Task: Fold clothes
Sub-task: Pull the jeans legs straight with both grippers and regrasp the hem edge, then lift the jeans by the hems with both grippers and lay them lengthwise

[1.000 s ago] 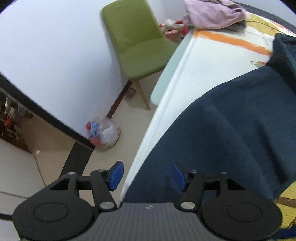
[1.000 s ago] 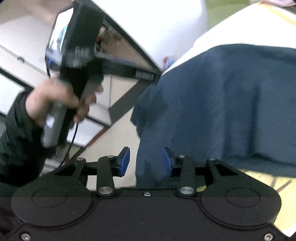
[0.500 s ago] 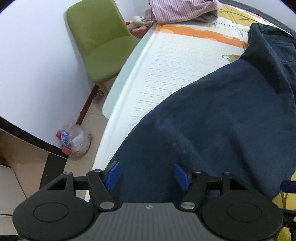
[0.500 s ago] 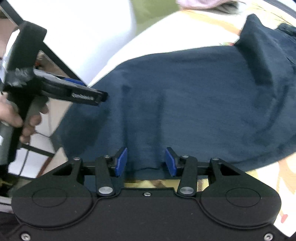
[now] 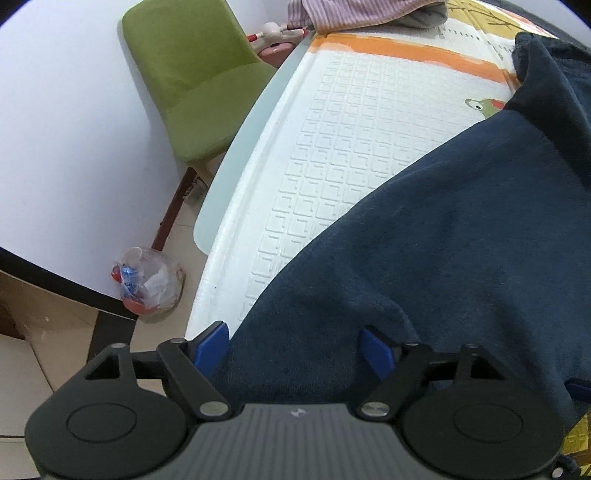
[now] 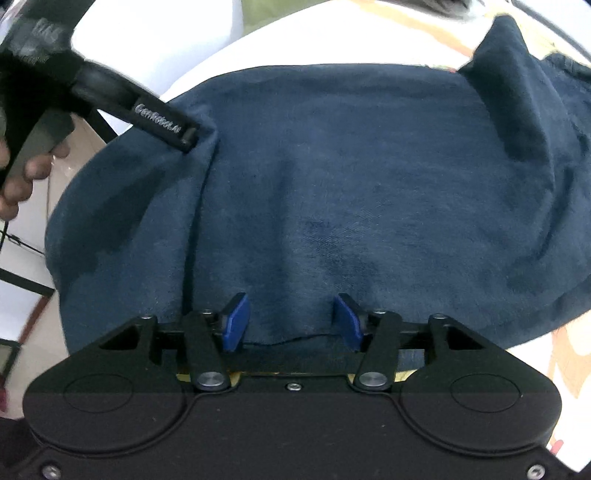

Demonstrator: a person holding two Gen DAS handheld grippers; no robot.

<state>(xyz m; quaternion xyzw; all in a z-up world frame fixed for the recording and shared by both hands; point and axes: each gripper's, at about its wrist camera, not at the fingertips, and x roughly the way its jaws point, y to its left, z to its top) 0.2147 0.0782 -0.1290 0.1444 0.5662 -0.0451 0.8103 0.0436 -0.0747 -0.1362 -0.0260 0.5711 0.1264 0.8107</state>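
Note:
A dark navy garment (image 5: pixel 443 251) lies spread over the white embossed mat (image 5: pixel 340 140), its near edge hanging past the mat's left side. My left gripper (image 5: pixel 293 350) points steeply down over that edge; its jaws are opening, with cloth lying loose between the blue pads (image 5: pixel 210 347). In the right wrist view the garment (image 6: pixel 369 192) fills the middle. My right gripper (image 6: pixel 291 323) is low over its near hem, jaws opening, the hem between the pads but not pinched. The left gripper (image 6: pixel 183 138), held by a hand (image 6: pixel 22 177), touches the cloth at upper left.
A green chair (image 5: pixel 199 85) stands by the white wall beyond the mat's left edge. A plastic bag of rubbish (image 5: pixel 147 284) sits on the tiled floor below. A pink striped cloth pile (image 5: pixel 362 13) lies at the mat's far end, past an orange band (image 5: pixel 406 51).
Both grippers have come down and forward over the mat, laying the navy garment flat. Both sets of jaws stand wider apart than before, and the cloth hangs slack between them.

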